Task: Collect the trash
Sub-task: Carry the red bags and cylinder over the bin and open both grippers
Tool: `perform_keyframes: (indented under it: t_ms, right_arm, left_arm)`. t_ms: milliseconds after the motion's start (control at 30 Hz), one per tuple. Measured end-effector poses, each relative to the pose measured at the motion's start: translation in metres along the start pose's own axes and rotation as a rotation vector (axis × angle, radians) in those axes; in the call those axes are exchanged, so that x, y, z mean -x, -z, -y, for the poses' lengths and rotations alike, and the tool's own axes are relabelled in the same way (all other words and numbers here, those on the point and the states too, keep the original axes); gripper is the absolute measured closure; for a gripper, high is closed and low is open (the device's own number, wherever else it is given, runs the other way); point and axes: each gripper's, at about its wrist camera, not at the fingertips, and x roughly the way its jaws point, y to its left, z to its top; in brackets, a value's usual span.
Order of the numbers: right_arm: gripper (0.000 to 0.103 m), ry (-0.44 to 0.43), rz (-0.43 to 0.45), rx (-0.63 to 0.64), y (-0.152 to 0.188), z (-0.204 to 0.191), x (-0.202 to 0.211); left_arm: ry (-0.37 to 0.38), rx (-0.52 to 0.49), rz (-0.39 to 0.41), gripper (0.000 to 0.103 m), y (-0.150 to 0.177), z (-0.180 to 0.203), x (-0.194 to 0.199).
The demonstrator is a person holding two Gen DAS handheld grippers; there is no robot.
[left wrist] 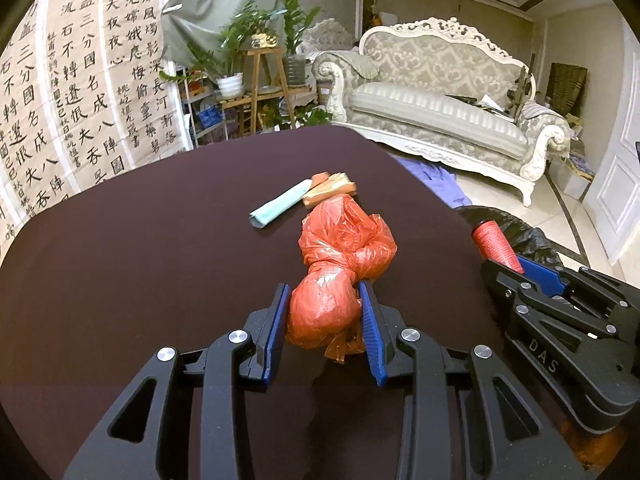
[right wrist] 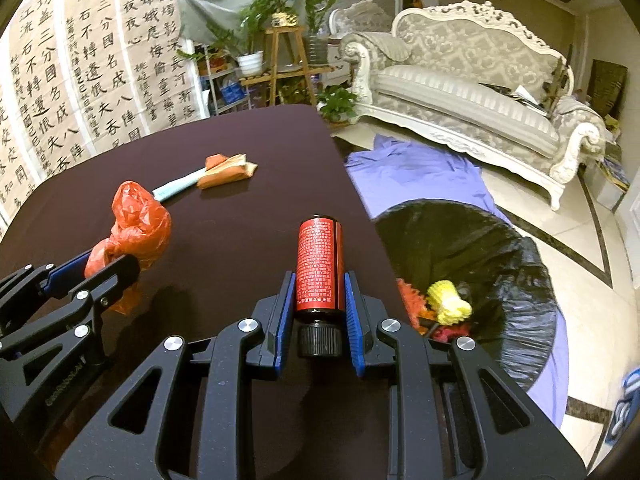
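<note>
Left gripper (left wrist: 324,300) clenched on my orange plastic bag (left wrist: 340,272) above desk (left wrist: 140,260); right gripper (right wrist: 318,292) grasping red bottle (right wrist: 318,264) near black-lined bin (right wrist: 480,248).

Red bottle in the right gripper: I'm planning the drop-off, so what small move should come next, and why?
Probably carry the red bottle rightward over the black-lined bin: the right gripper already clamps it, and the bin sits open beside the table.
</note>
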Motion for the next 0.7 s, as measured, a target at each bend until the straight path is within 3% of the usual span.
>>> perform_keyframes:
  t_ms: [700]
  right_arm:
    - [0.08, 0.163, 0.06, -0.144, 0.0, 0.108, 0.01]
  left_arm:
    - [0.089, -0.14, 0.059, 0.068, -0.032, 0.095, -0.018]
